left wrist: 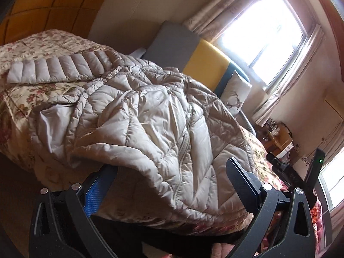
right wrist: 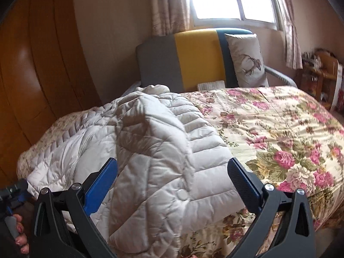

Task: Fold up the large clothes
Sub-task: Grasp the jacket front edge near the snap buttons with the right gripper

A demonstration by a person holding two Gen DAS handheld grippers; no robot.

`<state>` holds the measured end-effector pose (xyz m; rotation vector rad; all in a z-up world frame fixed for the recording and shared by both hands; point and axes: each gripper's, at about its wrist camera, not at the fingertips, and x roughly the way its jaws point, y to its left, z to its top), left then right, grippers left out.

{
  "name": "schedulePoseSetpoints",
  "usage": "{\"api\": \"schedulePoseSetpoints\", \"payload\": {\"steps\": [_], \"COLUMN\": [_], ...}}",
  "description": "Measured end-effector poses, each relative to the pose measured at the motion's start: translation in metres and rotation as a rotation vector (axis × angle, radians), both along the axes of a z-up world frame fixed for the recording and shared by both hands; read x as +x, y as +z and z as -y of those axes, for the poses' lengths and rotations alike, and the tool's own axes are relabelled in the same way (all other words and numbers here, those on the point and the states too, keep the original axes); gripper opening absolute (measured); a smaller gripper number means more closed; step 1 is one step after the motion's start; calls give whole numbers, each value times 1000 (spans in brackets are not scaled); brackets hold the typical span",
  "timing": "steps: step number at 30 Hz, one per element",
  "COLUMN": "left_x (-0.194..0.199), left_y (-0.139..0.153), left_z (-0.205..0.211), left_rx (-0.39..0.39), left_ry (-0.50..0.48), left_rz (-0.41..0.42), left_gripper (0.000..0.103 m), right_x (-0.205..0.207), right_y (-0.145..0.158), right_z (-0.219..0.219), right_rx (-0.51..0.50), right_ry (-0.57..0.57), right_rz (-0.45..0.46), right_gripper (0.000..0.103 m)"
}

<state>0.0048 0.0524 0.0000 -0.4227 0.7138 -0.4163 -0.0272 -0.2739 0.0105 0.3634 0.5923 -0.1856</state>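
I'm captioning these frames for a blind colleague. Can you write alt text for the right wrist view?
A pale quilted puffer jacket lies rumpled on a floral bedspread, its near edge between the open fingers of the right gripper. Behind the bed stand a grey, yellow and blue headboard, a deer-print pillow and a bright curtained window.

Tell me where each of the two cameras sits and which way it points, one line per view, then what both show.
Left wrist: on the left gripper at the bed's near edge, tilted, looking over the puffer jacket toward the window; open jaws show.
Right wrist: on the right gripper, facing the headboard; open jaws and the person's left hand show.
Shared: jacket, floral bedspread, headboard, deer pillow, window.
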Motion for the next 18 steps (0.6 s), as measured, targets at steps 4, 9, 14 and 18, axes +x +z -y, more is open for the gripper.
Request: {"api": "schedulePoseSetpoints", "payload": {"steps": [4, 9, 14, 18], "left_x": [0, 7, 2, -7], "left_y": [7, 11, 15, 23], "left_z": [-11, -32, -46, -38], "left_rx": [15, -76, -169, -196], "left_ry": [48, 74, 63, -32], "left_rz": [36, 32, 48, 66], "left_gripper": [100, 100, 100, 100], "right_x": [5, 11, 11, 10], "right_y": [-30, -76, -81, -50], "right_z": [64, 83, 61, 68], "right_rx": [195, 311, 282, 114], "right_ry": [-132, -93, 31, 87], "right_rz": [-73, -215, -214, -205], "right_gripper": [88, 61, 29, 14]}}
